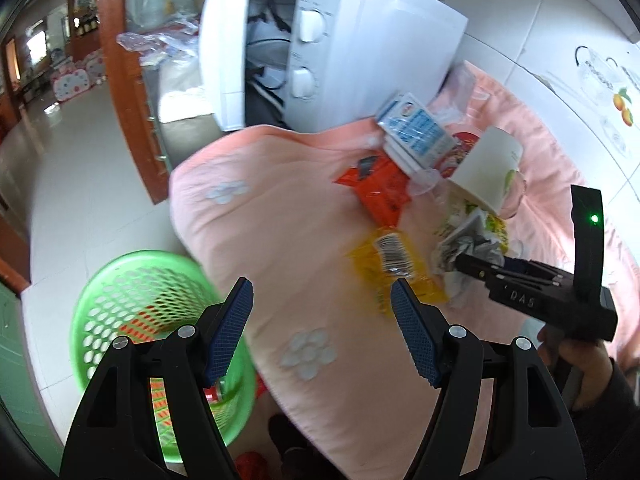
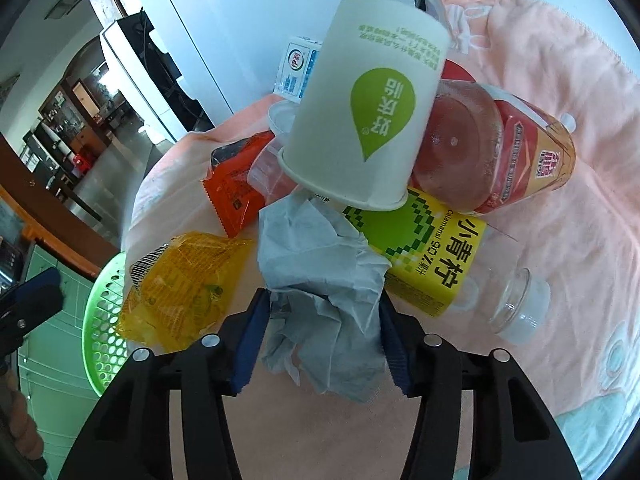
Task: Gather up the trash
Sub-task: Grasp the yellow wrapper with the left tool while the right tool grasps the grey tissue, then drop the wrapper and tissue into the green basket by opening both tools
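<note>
- The right tongs (image 2: 324, 336) are closing around the crumpled grey paper tissue (image 2: 320, 280), pads touching its sides, likely to lift it.
- The left tongs (image 1: 322, 328) are hanging open, holding nothing.
- The green plastic mesh basket (image 1: 120, 304) is waiting at eight o'clock, below the pink floral cloth-covered counter (image 1: 260, 248); a white microwave (image 1: 360, 40) is standing at twelve.

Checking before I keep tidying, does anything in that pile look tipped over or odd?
Yes. The paper cup is tilted mouth-down on the heap, propped against the red-labelled bottle lying on its side. The clear bottle is toppled too.
</note>
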The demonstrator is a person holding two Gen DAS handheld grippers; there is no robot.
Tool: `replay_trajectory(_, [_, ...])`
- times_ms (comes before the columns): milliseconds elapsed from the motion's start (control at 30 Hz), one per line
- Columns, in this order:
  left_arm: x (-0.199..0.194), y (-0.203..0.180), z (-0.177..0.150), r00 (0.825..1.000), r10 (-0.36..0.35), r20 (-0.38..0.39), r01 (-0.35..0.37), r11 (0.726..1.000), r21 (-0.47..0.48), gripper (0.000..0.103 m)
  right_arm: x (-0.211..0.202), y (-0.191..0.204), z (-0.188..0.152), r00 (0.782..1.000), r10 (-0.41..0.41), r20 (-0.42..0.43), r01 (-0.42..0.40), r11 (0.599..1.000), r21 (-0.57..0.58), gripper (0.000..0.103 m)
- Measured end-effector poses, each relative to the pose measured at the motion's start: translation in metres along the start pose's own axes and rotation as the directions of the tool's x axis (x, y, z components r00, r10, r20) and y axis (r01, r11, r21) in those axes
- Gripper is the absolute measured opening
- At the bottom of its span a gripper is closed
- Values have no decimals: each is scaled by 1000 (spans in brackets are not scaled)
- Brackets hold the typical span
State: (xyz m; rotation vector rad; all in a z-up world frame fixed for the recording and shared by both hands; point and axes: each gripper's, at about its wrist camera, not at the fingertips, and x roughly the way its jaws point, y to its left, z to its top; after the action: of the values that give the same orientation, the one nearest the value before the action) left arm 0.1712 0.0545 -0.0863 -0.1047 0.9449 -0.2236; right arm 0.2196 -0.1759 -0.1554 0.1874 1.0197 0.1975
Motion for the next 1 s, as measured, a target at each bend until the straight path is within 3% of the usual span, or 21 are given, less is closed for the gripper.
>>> replay_trajectory(200, [26, -21, 12, 997, -61, -46, 61, 998, -3, 71, -20, -6, -10, 1000, 14, 28, -14, 1000, 9, 46])
replay_trajectory(433, [68, -40, 15, 990, -57, -126, 58, 998, 4, 68, -52, -17, -28, 998, 22, 55, -23, 1000, 18, 46])
replay_trajectory(500, [77, -41, 14, 987, -66, -146, 66, 998, -4, 62, -58, -19, -33, 998, 25, 58, -26, 999, 18, 46])
replay_trajectory(633, [88, -43, 11, 982, -78, -170, 76, 997, -16, 40, -67, -21, -38, 998, 26, 65, -27, 1000, 16, 46])
replay_trajectory(733, [87, -43, 10, 982, -84, -166, 82, 996, -21, 33, -72, -19, -40, 997, 25, 71, -26, 1000, 10, 46])
replay_trajectory(1000, [48, -30, 4, 994, -76, -76, 74, 997, -26, 29, -83, 2, -39, 995, 55, 87, -53, 998, -36, 46])
